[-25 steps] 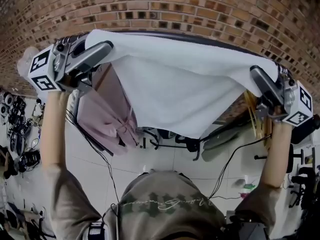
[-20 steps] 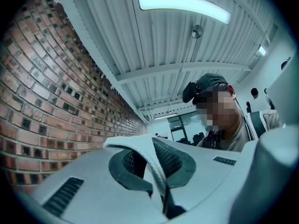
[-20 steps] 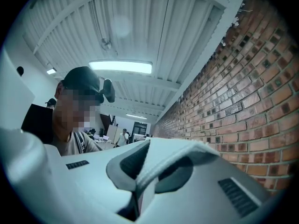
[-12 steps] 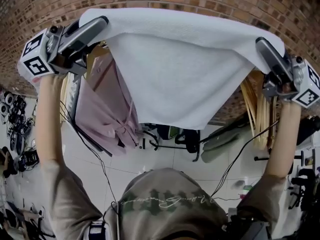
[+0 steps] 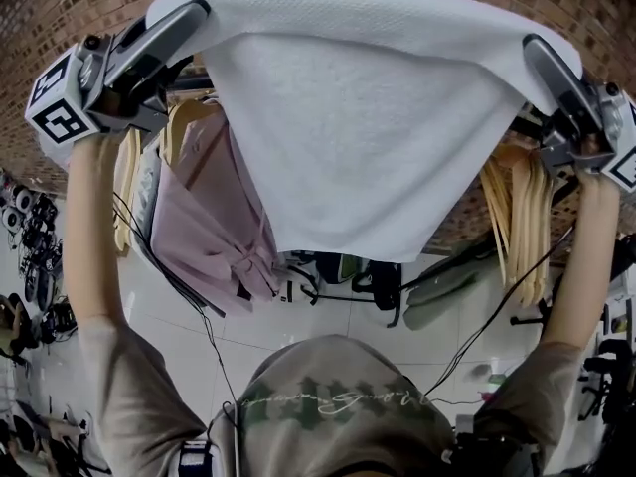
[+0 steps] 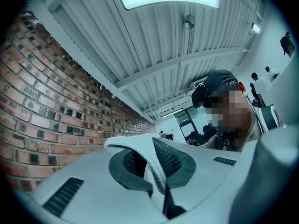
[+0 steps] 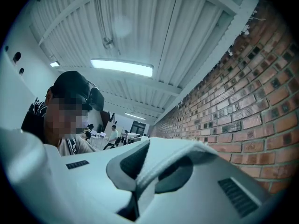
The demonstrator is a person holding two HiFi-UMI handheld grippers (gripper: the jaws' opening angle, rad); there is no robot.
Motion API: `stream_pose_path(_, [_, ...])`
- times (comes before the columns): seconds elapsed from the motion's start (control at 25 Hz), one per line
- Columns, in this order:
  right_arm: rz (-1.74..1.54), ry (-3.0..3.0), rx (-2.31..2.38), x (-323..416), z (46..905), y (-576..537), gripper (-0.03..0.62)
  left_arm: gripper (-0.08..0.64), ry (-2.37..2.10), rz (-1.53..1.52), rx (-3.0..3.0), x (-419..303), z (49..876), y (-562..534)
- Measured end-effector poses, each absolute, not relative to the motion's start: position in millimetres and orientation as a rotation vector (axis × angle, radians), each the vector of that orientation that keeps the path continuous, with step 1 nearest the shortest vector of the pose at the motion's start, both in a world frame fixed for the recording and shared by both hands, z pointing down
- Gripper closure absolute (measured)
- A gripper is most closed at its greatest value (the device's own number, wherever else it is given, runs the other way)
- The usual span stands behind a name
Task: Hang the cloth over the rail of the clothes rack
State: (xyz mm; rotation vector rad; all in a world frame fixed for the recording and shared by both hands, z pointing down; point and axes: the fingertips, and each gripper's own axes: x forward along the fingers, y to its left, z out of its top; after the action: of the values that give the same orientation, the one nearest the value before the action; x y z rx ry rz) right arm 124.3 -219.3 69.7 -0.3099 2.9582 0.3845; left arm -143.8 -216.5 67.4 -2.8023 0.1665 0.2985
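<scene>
My left claw (image 5: 196,13): clamped shut on one top corner of the cloth (image 5: 368,117).
My right claw (image 5: 538,50): clamped shut on the other top corner.
Cloth: stretched between my claws, held high before the brick wall (image 5: 60,8), draping beside the pink garment (image 5: 214,237).

1. Cloth (image 5: 368,117), centre: plain white.
2. Brick wall (image 5: 60,8), eleven o'clock: red-brown with dark joints.
3. Garment (image 5: 209,227), nine o'clock: pale pink.
4. Floor (image 5: 260,331), seven o'clock: white tiles.
</scene>
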Motion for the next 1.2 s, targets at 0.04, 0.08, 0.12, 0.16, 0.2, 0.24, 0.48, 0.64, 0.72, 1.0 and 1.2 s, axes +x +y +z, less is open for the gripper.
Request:
stream_pose_path(0.04, [0.388, 2.959, -0.312, 124.9, 67.6, -221.3, 0.574, 0.543, 0.172, 0.294, -2.801, -142.6, 64.4, -219.4])
stream_pose_path(0.08, [0.392, 2.959, -0.314, 125.4, 65.6, -223.4, 0.574, 0.543, 0.179, 0.289, -2.798, -141.4, 61.2, -222.8])
stream_pose_path(0.12, [0.395, 2.96, -0.316, 126.0, 63.5, -225.4, 0.574, 0.543, 0.187, 0.284, -2.796, -140.6, 57.9, -226.8])
stream_pose_path(0.16, [0.398, 2.96, -0.318, 126.5, 61.4, -227.5, 0.574, 0.543, 0.196, 0.279, -2.794, -140.0, 54.6, -231.2])
stream_pose_path(0.2, [0.402, 2.96, -0.32, 127.1, 59.2, -229.6, 0.574, 0.543, 0.205, 0.273, -2.793, -139.7, 51.6, -236.0])
stream_pose_path(0.24, [0.405, 2.961, -0.322, 127.7, 57.0, -231.8, 0.574, 0.543, 0.213, 0.267, -2.793, -139.2, 49.0, -241.3])
stream_pose_path(0.48, [0.427, 2.962, -0.338, 131.3, 42.9, -245.0, 0.574, 0.543, 0.242, 0.229, -2.796, -126.6, 43.1, -278.0])
stream_pose_path(0.64, [0.443, 2.962, -0.349, 133.7, 33.2, -253.7, 0.574, 0.543, 0.244, 0.217, -2.796, -125.7, 42.9, -284.2])
stream_pose_path(0.72, [0.451, 2.963, -0.351, 134.7, 29.4, -257.5, 0.574, 0.543, 0.23, 0.224, -2.81, -127.6, 43.4, -285.2])
stream_pose_path(1.0, [0.415, 2.968, -0.332, 137.5, 32.5, -271.6, 0.574, 0.543, 0.203, 0.214, -2.858, -127.8, 47.5, -302.4])
stream_pose_path(1.2, [0.374, 2.96, -0.348, 147.4, 34.8, -298.0, 0.574, 0.543, 0.157, 0.225, -2.949, -121.2, 46.8, -326.4])
